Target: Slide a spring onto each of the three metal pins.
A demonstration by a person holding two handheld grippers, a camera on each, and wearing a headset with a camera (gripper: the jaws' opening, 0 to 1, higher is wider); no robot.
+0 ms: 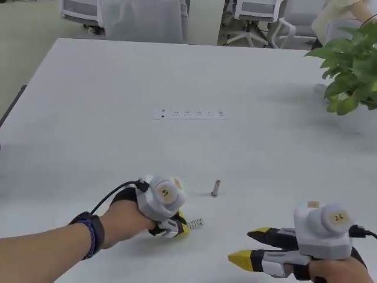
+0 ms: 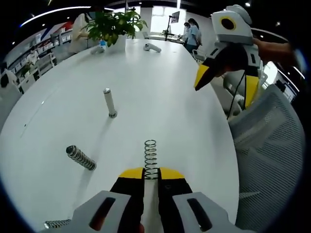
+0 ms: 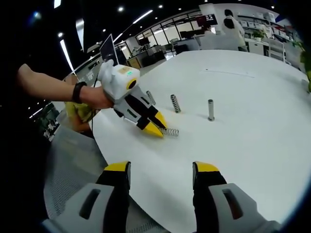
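Note:
My left gripper (image 1: 181, 227) (image 2: 151, 172) is shut on one end of a small steel spring (image 1: 195, 223) (image 2: 151, 156), which sticks out ahead of the jaws just above the white table. A bare metal pin (image 1: 216, 188) (image 2: 110, 102) (image 3: 211, 109) stands upright a little beyond it. A second pin with a spring on it (image 2: 80, 157) (image 3: 175, 103) stands to its left, and a third sprung pin (image 3: 150, 97) stands close behind the left gripper (image 3: 154, 126). My right gripper (image 1: 247, 246) (image 3: 161, 167) hovers open and empty at the front right edge.
A flush socket strip (image 1: 188, 113) sits mid-table. A potted plant (image 1: 350, 71) (image 2: 114, 24) stands at the far right, with a white handheld object (image 2: 152, 47) near it. Office chairs (image 1: 259, 17) and people are beyond the table. A mesh chair (image 2: 272, 160) is beside the table edge.

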